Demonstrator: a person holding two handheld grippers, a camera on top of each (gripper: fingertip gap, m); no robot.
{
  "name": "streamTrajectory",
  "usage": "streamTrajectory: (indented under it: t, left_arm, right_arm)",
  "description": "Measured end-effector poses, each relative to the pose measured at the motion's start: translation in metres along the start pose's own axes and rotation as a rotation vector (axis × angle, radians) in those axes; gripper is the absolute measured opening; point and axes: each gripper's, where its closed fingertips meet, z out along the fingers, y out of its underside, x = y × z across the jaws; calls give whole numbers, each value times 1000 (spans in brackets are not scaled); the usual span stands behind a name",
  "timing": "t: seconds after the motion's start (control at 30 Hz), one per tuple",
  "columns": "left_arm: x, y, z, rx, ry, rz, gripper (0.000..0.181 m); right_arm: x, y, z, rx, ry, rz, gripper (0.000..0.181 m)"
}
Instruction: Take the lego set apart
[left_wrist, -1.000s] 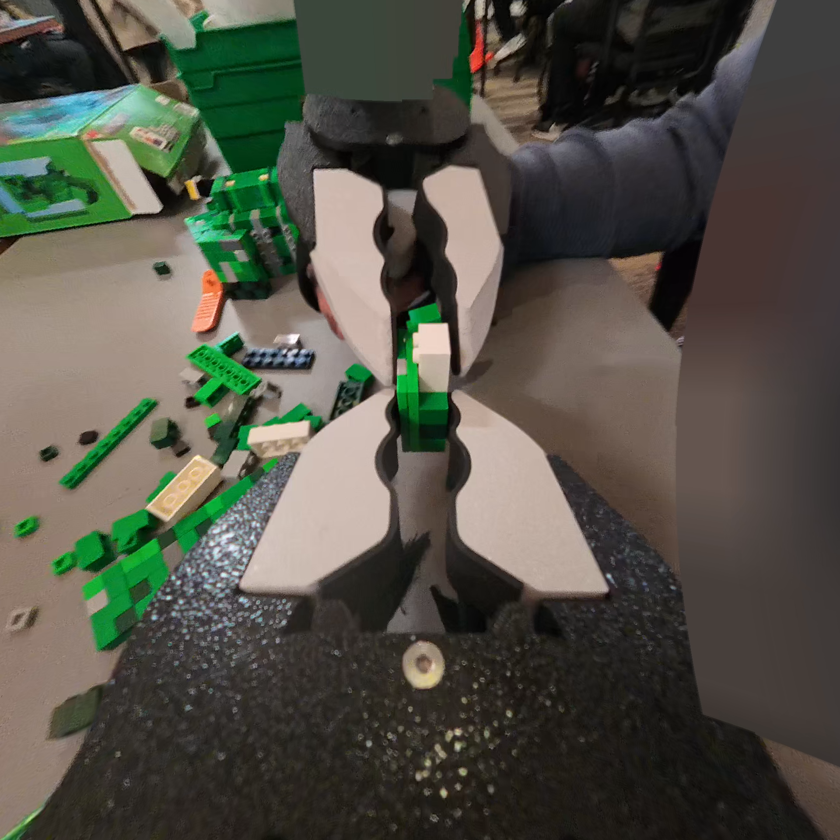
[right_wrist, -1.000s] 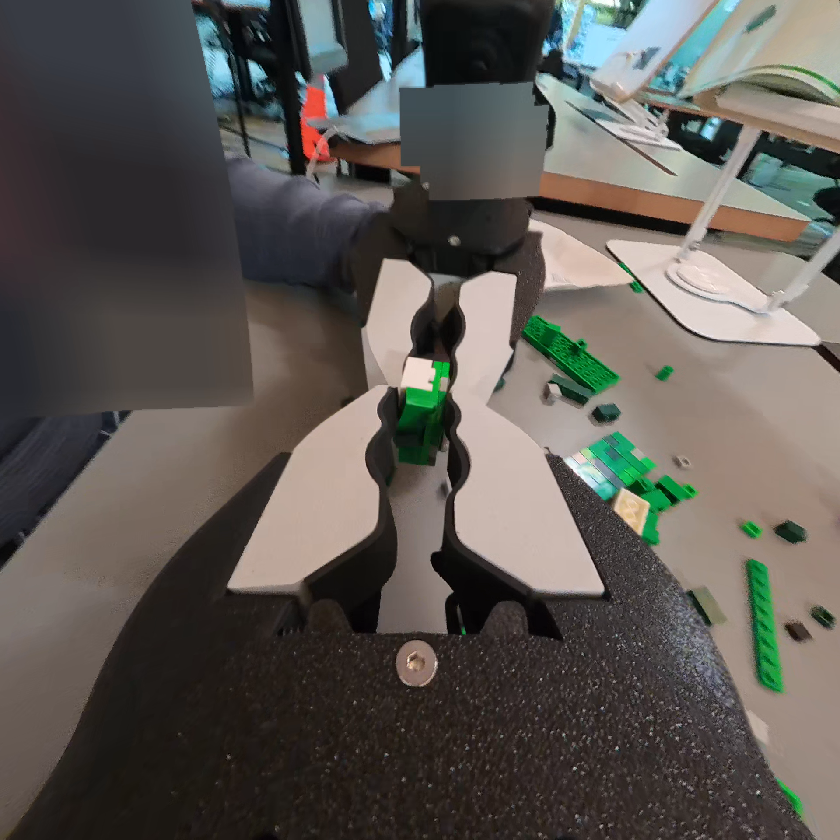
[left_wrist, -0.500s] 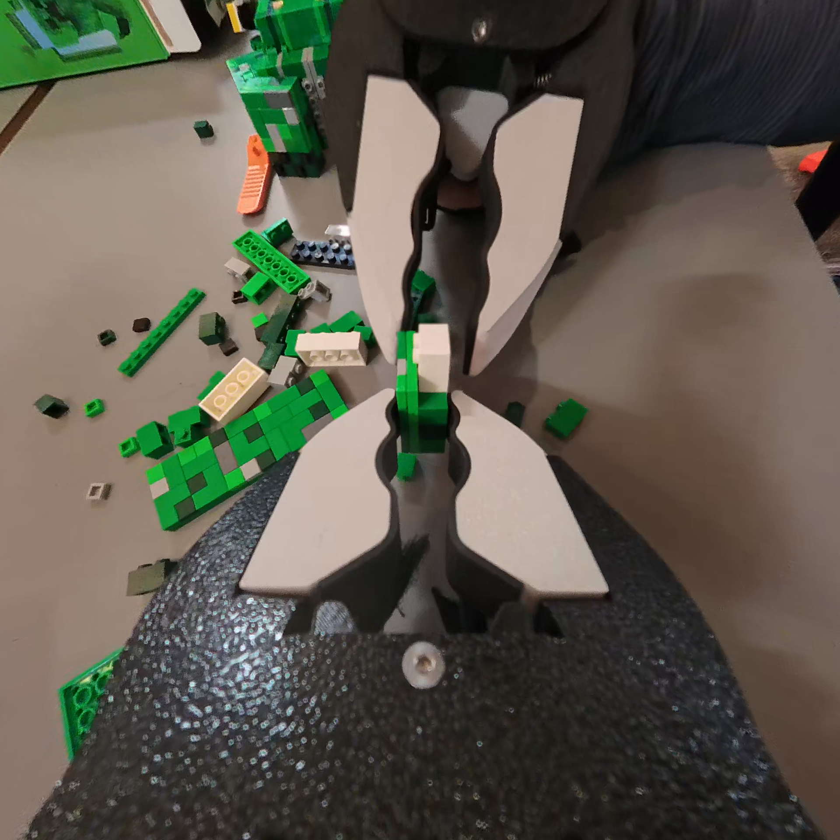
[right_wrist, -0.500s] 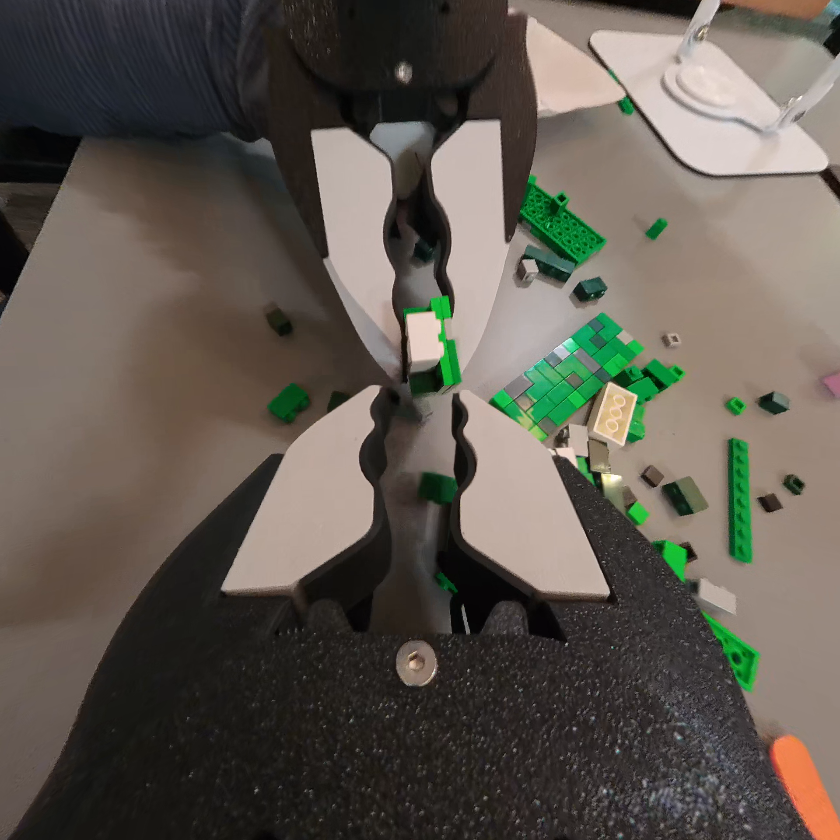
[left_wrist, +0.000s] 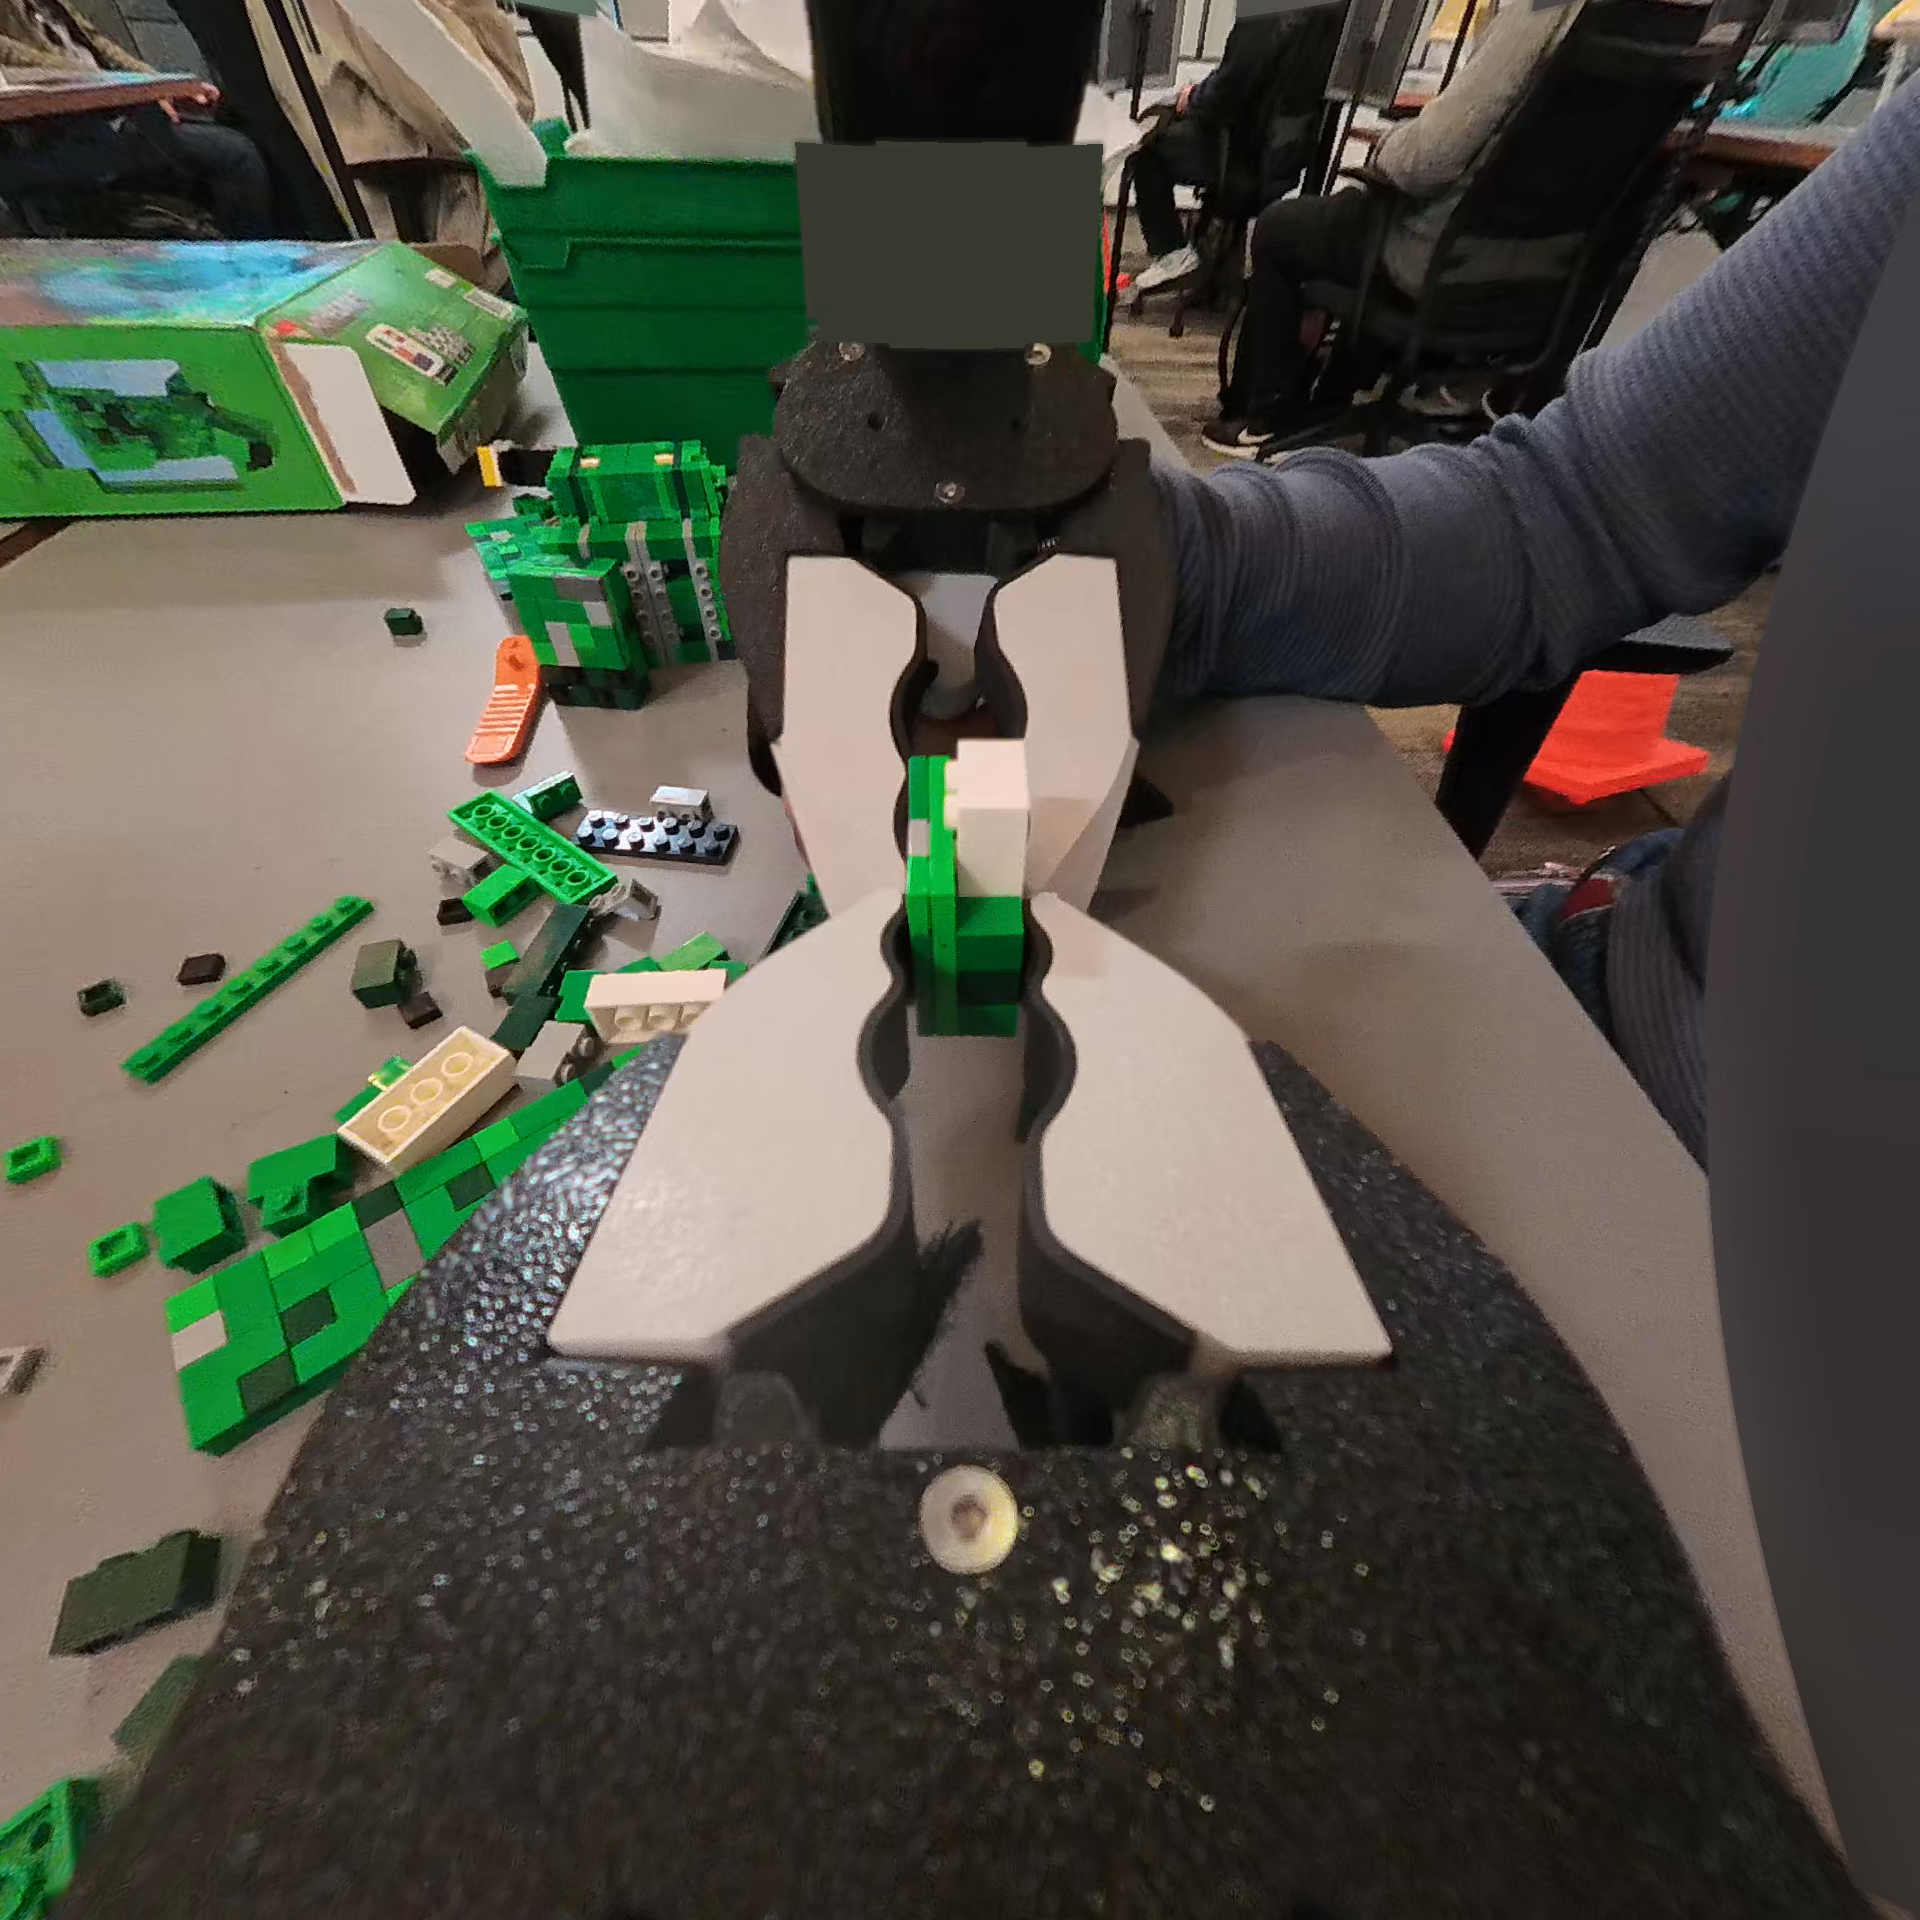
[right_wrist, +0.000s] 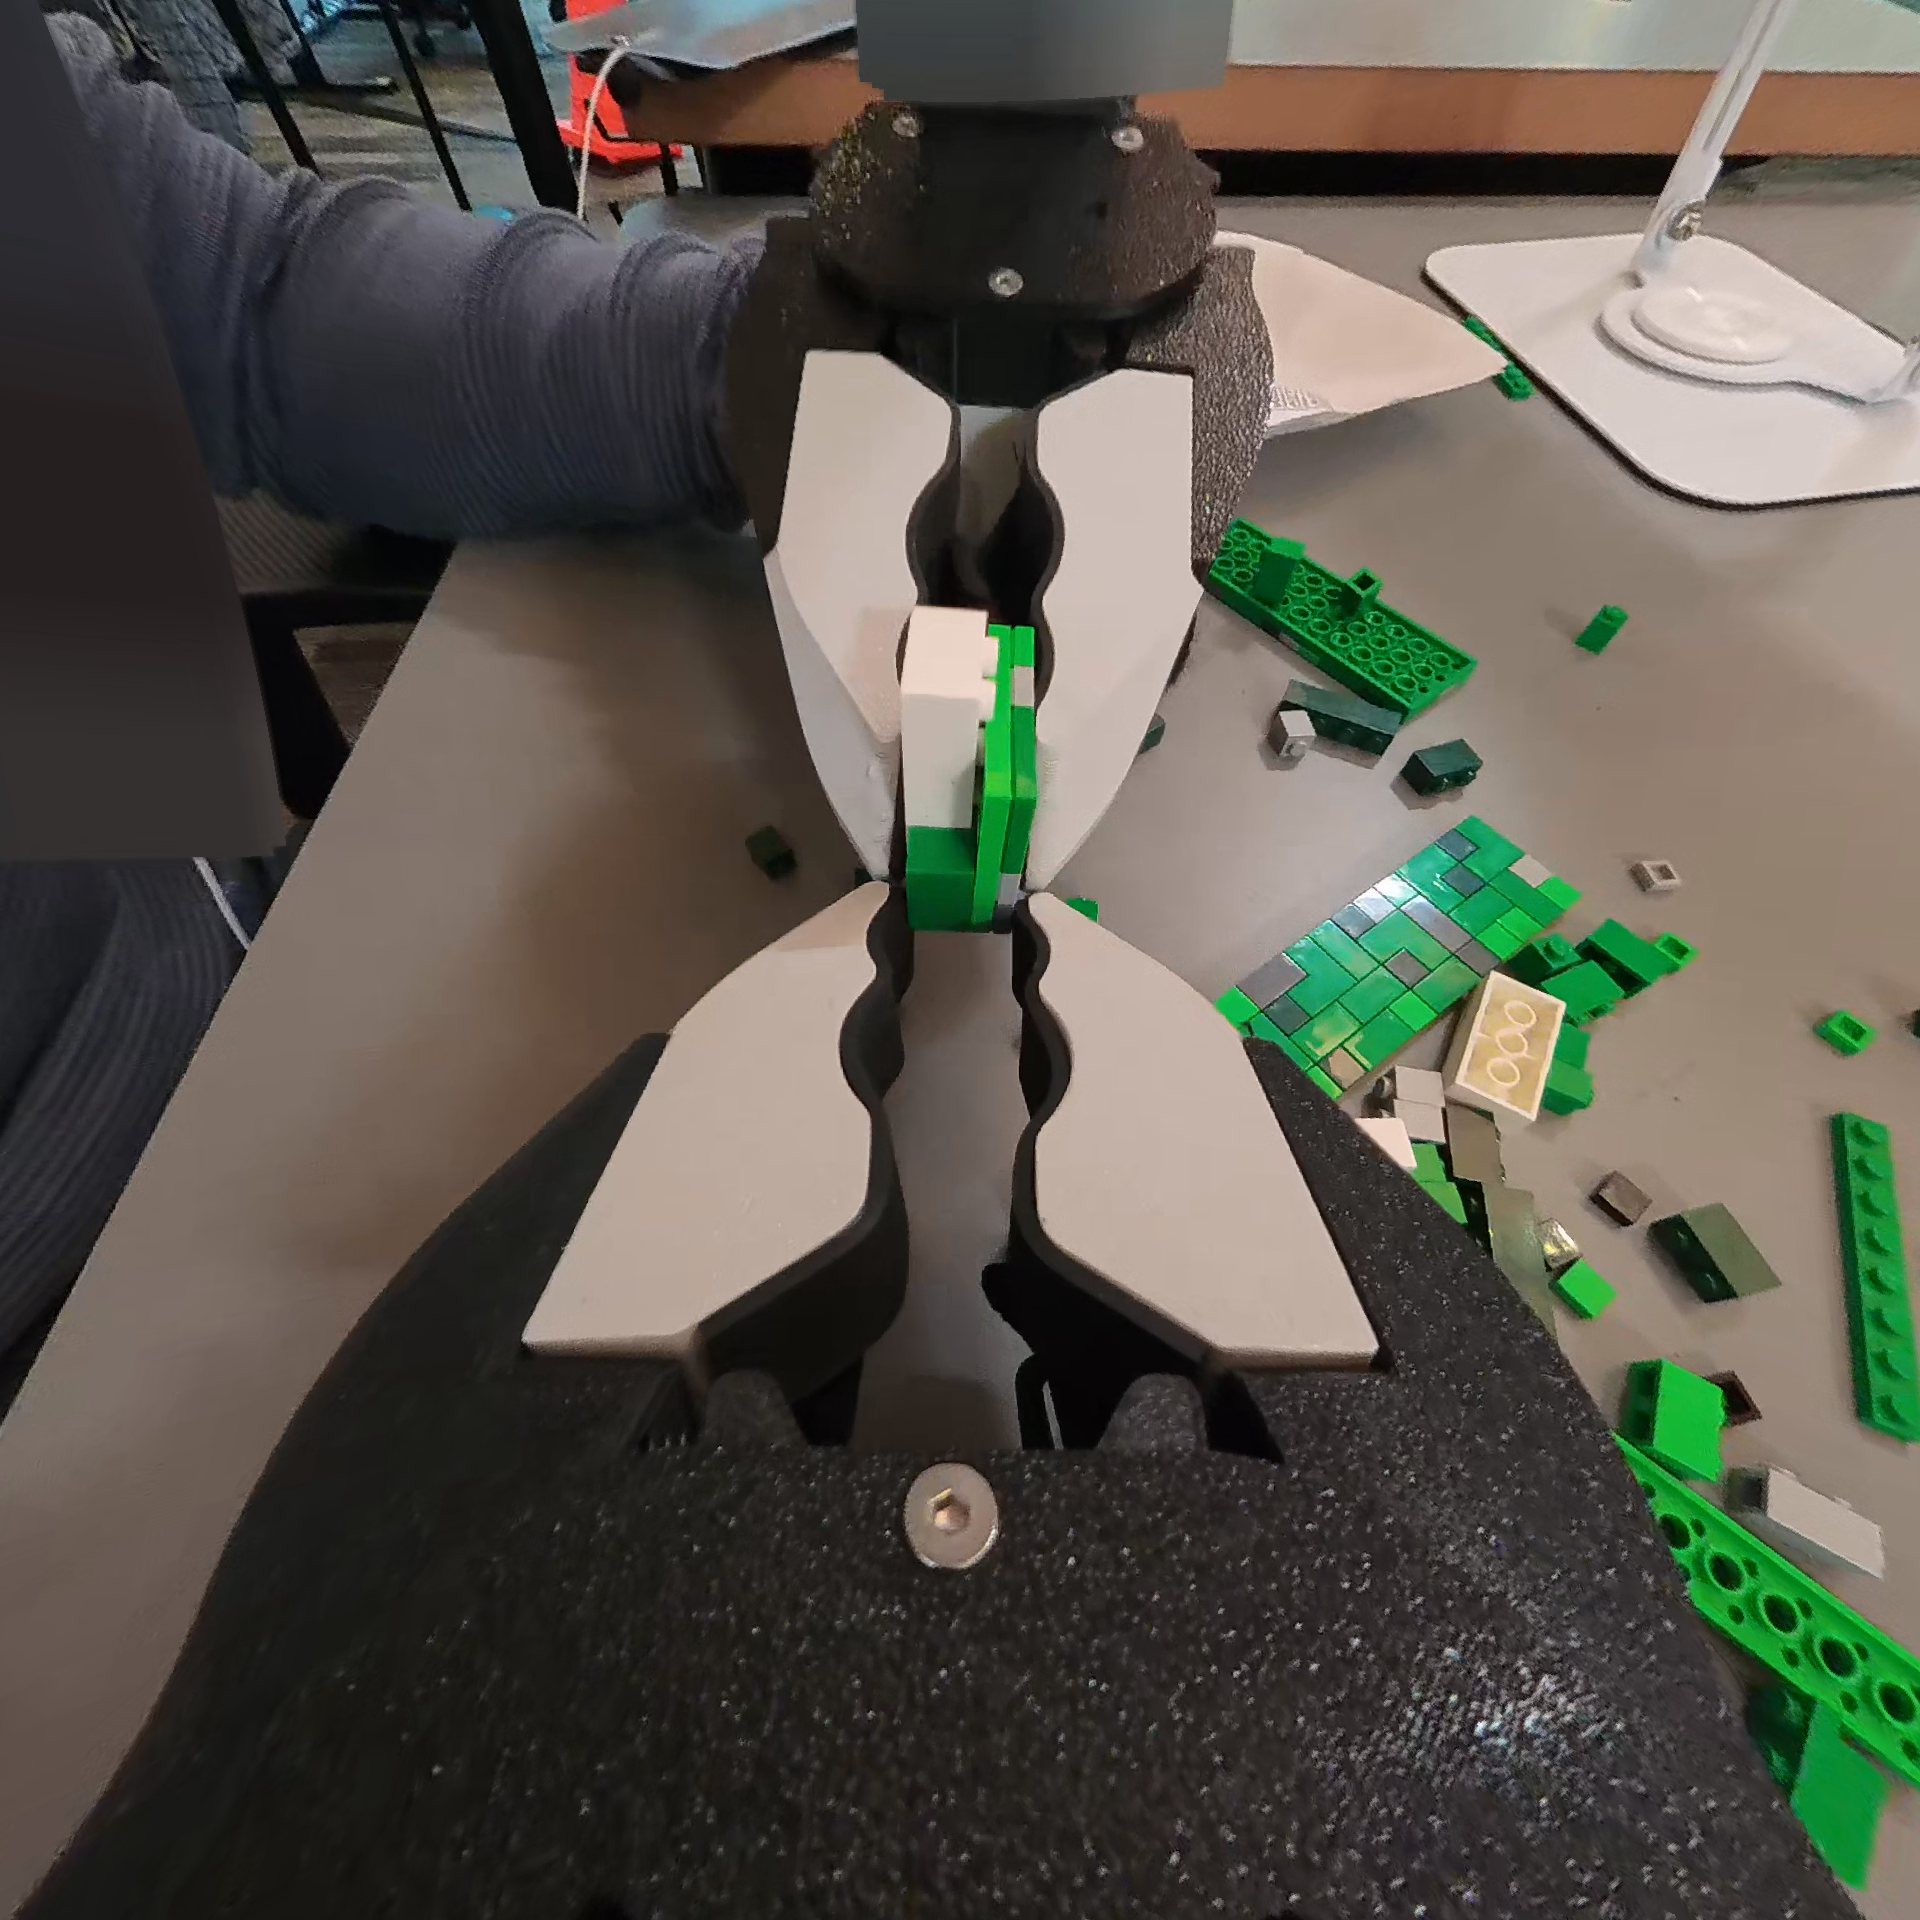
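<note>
A small lego chunk (left_wrist: 964, 956) of green plates with a white brick on one side hangs above the grey table between two facing grippers. My left gripper (left_wrist: 964, 920) is shut on its green end. My right gripper (right_wrist: 956, 909) faces it, and its fingertips (right_wrist: 1049, 935) close on the chunk's (right_wrist: 961, 769) near end. In the left wrist view the right gripper's fingers (left_wrist: 842, 748) flank the white brick (left_wrist: 992, 805). The partly built green model (left_wrist: 623, 566) stands at the back left.
Loose green, white and dark pieces litter the table, with a tiled green plate (left_wrist: 301, 1309) that also shows in the right wrist view (right_wrist: 1403, 956). An orange separator (left_wrist: 504, 707), the set's box (left_wrist: 208, 384) and green bins (left_wrist: 665, 291) stand behind. A white stand base (right_wrist: 1704, 395) is at the far right. Blue sleeves (left_wrist: 1455, 582) reach in. Both grippers' tips are close together, under 4 cm apart. My right tips are roughly 12 centimeters from the tiled green plate (left_wrist: 301, 1309). The right camera catches it too, in the right wrist view (right_wrist: 1469, 883).
Half a second ago the right gripper had drawn back from the chunk, with a small green piece loose below. Both grippers have since risen and levelled, and the right tips meet the chunk again.
</note>
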Motion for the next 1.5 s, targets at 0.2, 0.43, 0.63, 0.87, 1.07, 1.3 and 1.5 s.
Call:
streamTrajectory:
  t: [0.2,0.43,0.63,0.87,1.07,1.3,1.5]
  left_arm:
    - [-2,-3,-2,7,-14,-28,41]
    - [-8,3,-7,-53,-86,98,22]
    - [-6,7,-6,-101,-87,140,17]
    - [-3,4,-5,-78,-68,121,17]
    - [-6,12,0,-152,-121,187,18]
    - [7,26,0,-255,-51,310,17]
    - [10,38,0,-311,-18,314,17]
  right_arm:
    - [2,3,0,-34,36,-51,16]
    - [8,13,-3,-125,97,-120,16]
    - [11,16,-2,-154,139,-166,17]
    - [7,11,-2,-141,125,-160,17]
    - [9,13,-2,-175,153,-189,17]
    - [0,24,4,-290,169,-463,18]
    - [1,36,8,-408,203,-657,20]
